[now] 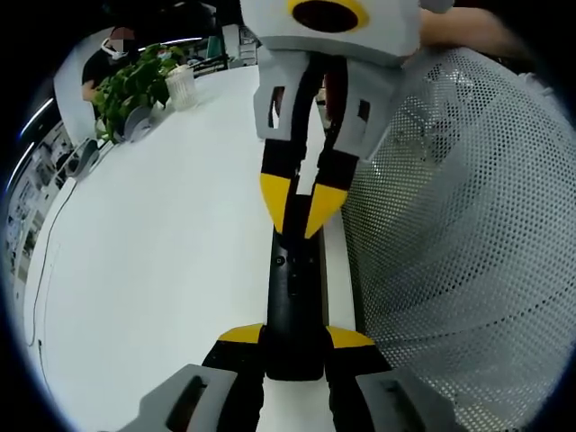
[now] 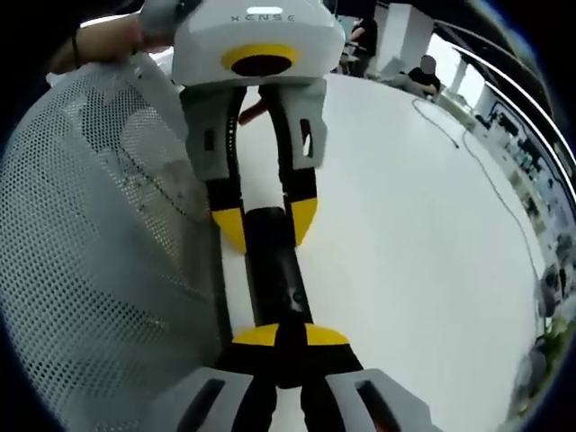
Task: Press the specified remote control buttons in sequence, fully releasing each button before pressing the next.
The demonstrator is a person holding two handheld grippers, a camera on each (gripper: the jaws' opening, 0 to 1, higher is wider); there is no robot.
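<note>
Your left tool [image 1: 294, 340] clamps the black remote [image 1: 293, 297] (near end); your right tool [image 2: 281, 340], tips closed together, presses its far end on the white surface [image 1: 153, 252].

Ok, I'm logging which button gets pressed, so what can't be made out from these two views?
Button under the right gripper: left gripper view, hidden by its closed jaws.
Button labels on the remote: both views, too dark and small.
Remote's held end: left gripper view, covered by the left gripper.
White mesh surface: cut off by the edge, so what it is cannot be told.
</note>
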